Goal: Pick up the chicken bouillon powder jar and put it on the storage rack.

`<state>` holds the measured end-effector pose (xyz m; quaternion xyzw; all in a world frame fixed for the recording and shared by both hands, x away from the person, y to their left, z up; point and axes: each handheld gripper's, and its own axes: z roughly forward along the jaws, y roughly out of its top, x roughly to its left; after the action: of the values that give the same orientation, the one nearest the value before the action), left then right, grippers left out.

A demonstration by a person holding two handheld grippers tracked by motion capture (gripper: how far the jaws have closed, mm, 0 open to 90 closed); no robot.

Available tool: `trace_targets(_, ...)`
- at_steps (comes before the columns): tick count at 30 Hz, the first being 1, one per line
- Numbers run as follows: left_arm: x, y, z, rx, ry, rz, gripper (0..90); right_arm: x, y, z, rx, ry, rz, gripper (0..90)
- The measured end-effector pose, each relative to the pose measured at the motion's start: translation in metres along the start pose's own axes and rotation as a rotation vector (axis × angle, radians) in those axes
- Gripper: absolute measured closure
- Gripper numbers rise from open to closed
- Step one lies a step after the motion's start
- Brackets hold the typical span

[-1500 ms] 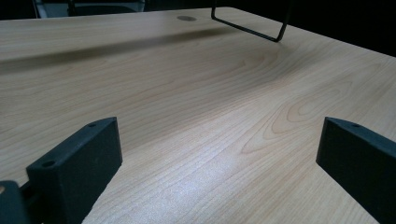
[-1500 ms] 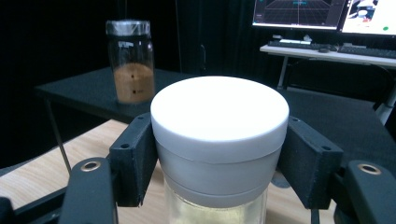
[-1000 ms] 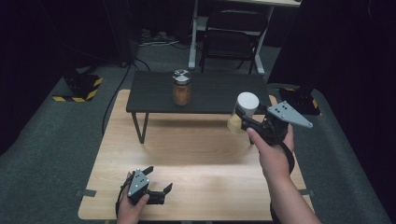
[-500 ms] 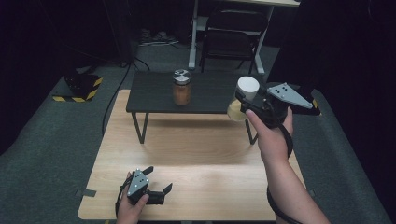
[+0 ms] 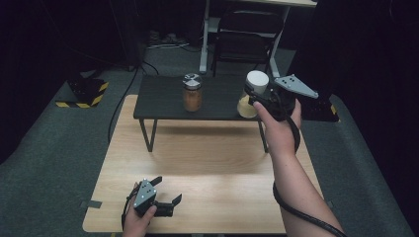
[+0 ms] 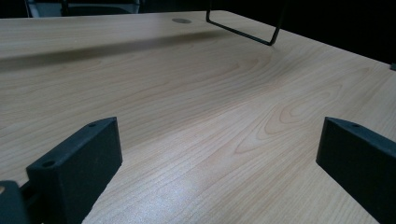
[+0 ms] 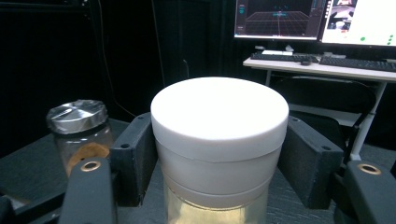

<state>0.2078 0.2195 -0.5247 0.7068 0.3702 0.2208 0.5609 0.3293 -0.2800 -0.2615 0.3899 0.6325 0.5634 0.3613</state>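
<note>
My right gripper [image 5: 254,96] is shut on a white-lidded jar [image 5: 252,94] with pale yellowish contents, held above the right end of the low black table [image 5: 158,101]. In the right gripper view the jaws clamp both sides of the white lid [image 7: 219,121]. A second jar [image 5: 192,92] with a silver lid and brown contents stands upright on the black table, also seen as the silver-lidded jar [image 7: 80,133] to the left of the held one. My left gripper [image 5: 165,190] rests on the wooden table [image 5: 207,168] near its front left, jaws open with nothing between them.
The low black table stands on thin metal legs [image 6: 243,25] at the far side of the wooden table. Beyond it are a chair [image 5: 247,32] and a desk with monitors [image 7: 317,21] and a keyboard. Dark carpet surrounds the table.
My right gripper has carried the white-lidded jar up and away from me, over the right end of the black table. The left gripper has stayed put.
</note>
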Motion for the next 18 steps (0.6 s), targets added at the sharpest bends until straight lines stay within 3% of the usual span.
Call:
trace_targets(11, 0.000, 0.000, 0.001, 0.002, -0.002, -0.004, 0.5, -0.008, 0.004, 0.022, 0.019, -0.017, -0.003, 33.7)
trace_targets(18, 0.000, 0.002, 0.001, 0.009, -0.008, 0.015, 0.5, -0.012, 0.000, 0.036, 0.026, -0.028, 0.006, 33.7)
